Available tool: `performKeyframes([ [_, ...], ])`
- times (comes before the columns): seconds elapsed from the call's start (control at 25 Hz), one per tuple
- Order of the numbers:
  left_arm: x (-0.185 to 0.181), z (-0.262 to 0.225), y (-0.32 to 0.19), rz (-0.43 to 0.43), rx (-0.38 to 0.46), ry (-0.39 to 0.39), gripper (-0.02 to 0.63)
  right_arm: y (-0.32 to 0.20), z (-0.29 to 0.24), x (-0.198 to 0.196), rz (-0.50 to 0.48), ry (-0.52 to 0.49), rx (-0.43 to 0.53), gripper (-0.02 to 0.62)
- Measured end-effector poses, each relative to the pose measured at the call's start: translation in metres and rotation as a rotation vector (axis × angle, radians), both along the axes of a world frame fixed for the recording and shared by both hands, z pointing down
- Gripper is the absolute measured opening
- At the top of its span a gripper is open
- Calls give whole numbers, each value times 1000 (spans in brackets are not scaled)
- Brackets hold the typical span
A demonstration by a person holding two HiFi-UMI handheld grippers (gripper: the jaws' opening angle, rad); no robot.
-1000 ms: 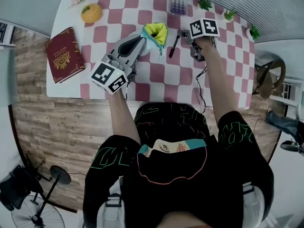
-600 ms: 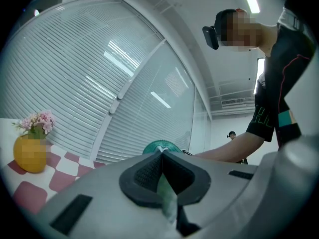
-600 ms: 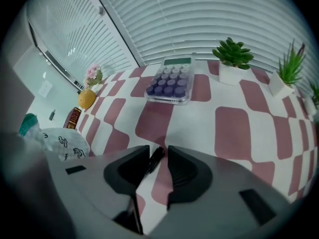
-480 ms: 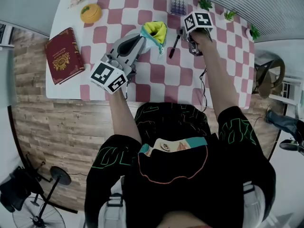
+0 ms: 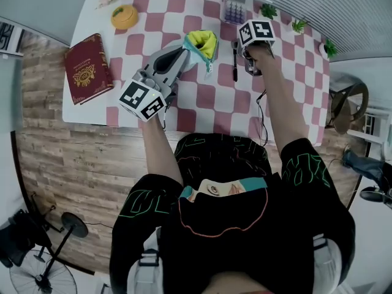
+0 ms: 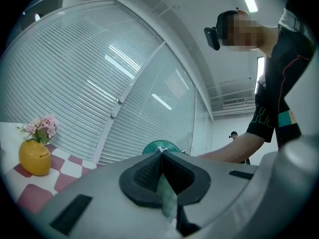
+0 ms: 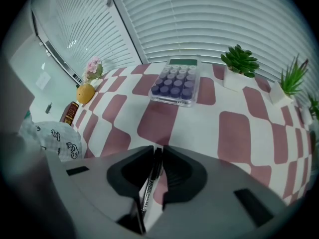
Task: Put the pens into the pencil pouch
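Pen (image 5: pixel 234 60) orientation has changed. One second ago it lay slanted on the checked table (image 5: pixel 208 97), just right of the pencil pouch (image 5: pixel 202 40). It now runs nearly straight up and down in the head view, slightly further from the pouch and against the right gripper (image 5: pixel 240 54).

Right gripper jaws have just been closing. In the right gripper view the pen (image 7: pixel 149 183) stands between the two pads, and both pads press against its barrel. The marker cube (image 5: pixel 257 32) on this gripper sits slightly further left than in the earliest frame.

Left gripper (image 5: pixel 185 49) shows no change. In the left gripper view its jaws are fully together, clamped on the thin teal edge of the pencil pouch (image 6: pixel 167 195). The pouch mouth remains lifted and open toward the pen, with the yellow lining exposed.

The pen is outside the pouch, at table level. Whether it touches the surface cannot be determined.

Red book (image 5: pixel 87 68), yellow vase (image 5: pixel 124 17), calculator (image 5: pixel 234 8) and potted plants (image 5: pixel 268 10) keep their places on the table.
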State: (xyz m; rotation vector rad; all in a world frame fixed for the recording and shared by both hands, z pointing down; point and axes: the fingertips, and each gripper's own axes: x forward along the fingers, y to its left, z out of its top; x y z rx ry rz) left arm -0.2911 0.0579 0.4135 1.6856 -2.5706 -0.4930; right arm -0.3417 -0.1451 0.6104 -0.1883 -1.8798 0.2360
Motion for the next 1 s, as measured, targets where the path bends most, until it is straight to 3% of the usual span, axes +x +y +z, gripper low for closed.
performKeyframes([
  [0.4,7,-3,3,-9,-19,-12,-3,6,-36,0,41,-186,-104,58],
  [1.0,5,-19,9,-35,-62,-47,-3,34,-160,-13,-9,-649,-214,57],
])
